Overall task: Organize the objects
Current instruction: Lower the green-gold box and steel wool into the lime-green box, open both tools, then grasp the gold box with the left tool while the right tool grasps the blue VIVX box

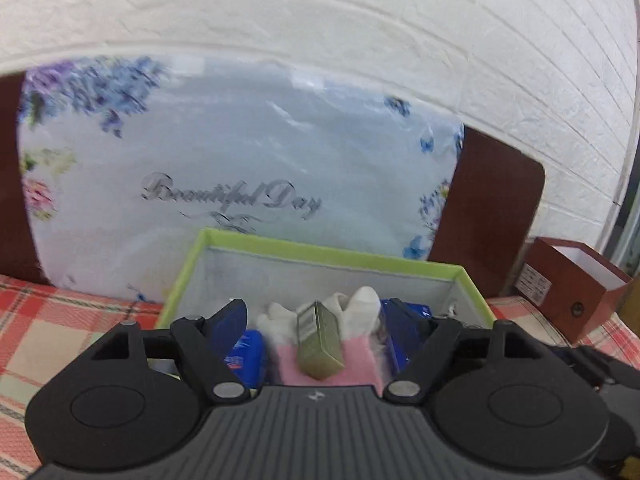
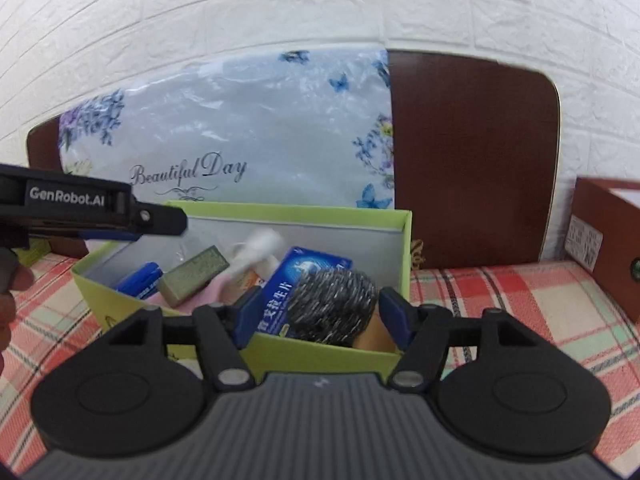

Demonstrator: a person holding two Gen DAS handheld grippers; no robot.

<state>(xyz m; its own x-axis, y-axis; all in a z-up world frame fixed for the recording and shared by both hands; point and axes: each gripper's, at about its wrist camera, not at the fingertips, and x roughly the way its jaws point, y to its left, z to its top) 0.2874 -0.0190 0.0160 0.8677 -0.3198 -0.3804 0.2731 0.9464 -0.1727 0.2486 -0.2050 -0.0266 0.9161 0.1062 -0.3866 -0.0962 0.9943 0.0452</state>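
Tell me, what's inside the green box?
The green box holds an olive pack, a blue tube, a blue carton, a steel scrubber and something pink. Anything underneath is covered.

white brick wall (image 1: 360, 40); brown headboard (image 2: 472, 160); floral pillow (image 1: 240, 152); plaid sheet (image 2: 520, 300)

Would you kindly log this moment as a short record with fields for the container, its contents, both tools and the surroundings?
container: green box, open top, on plaid cloth
contents: olive box, blue tube, blue medicine carton, steel-wool scrubber, white and pink cloth
left tool: open, over the box, holding nothing
right tool: open, either side of the scrubber
behind: floral bag, brown headboard
right side: red-brown box
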